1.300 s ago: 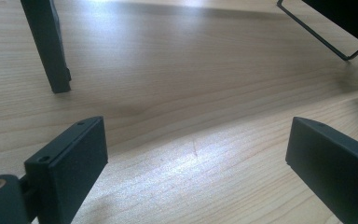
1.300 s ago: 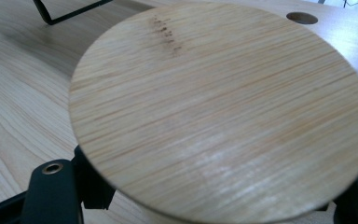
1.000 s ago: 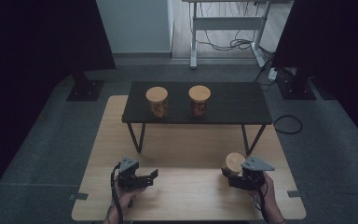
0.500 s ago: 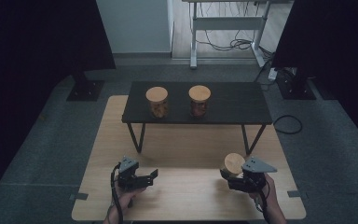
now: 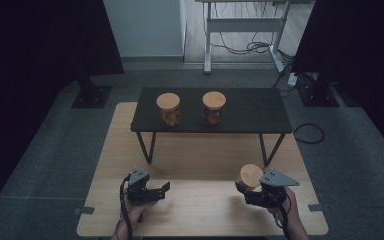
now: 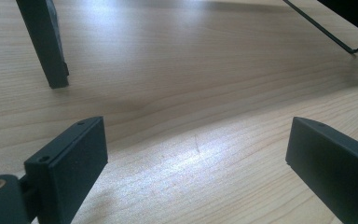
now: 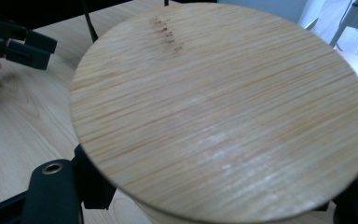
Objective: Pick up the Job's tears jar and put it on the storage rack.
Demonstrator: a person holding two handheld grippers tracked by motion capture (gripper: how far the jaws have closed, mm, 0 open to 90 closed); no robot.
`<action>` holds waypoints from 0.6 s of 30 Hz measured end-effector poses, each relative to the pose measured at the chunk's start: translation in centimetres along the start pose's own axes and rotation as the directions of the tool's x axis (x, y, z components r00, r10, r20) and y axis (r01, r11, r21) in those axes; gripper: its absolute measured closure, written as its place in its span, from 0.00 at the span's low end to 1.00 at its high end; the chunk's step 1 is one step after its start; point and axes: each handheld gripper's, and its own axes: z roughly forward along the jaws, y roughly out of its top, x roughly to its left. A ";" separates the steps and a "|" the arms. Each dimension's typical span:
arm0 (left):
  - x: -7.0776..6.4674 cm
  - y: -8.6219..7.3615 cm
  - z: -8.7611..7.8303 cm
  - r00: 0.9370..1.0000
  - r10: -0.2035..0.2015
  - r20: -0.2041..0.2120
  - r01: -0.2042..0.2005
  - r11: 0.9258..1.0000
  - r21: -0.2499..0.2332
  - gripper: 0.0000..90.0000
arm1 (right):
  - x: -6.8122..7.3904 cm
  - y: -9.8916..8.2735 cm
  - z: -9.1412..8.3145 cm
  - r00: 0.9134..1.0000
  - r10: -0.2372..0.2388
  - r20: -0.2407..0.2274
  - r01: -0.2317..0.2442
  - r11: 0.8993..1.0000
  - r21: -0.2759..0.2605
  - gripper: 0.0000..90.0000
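On the near right of the light wooden table top (image 5: 200, 210), the right gripper (image 5: 247, 189) pinches a jar with a round bamboo lid (image 5: 251, 175); its jaws are closed on the jar's body below the lid. Right gripper view: the bamboo lid (image 7: 223, 112) sits close to the camera, grain running across it, a short row of dark specks near its far edge, and the black jaws show at both lower corners beneath its rim. Whether the jar rests on the wood or hangs just above it, I cannot tell.

Left gripper (image 5: 161, 190) near the front left of the table top, well apart from the jar, jaws spread with bare wood between them. Left gripper view: the two black pads (image 6: 77, 158) stand wide apart over the wood grain.

Farther back, a low black bench (image 5: 250, 112) stands on the table top on thin black legs. Two lidded jars stand on it side by side, the left jar (image 5: 168, 109) and the right jar (image 5: 214, 107), apart from each other, with brownish contents.
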 end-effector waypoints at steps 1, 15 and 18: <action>0.0 0.0 0.0 1.000 0.001 -0.002 -0.001 1.000 0.000 0.05 | 0.0 0.0 0.0 1.000 0.000 0.000 0.000 1.000 0.000 0.27; -0.1 0.0 -0.2 1.000 0.002 -0.007 -0.002 1.000 -0.007 0.05 | 0.0 0.3 -0.5 1.000 -0.008 -0.013 0.008 1.000 -0.016 0.27; -0.1 0.0 -0.2 1.000 0.001 -0.006 -0.002 1.000 -0.006 0.05 | 0.1 0.5 -0.5 1.000 -0.003 -0.011 0.003 1.000 -0.018 0.27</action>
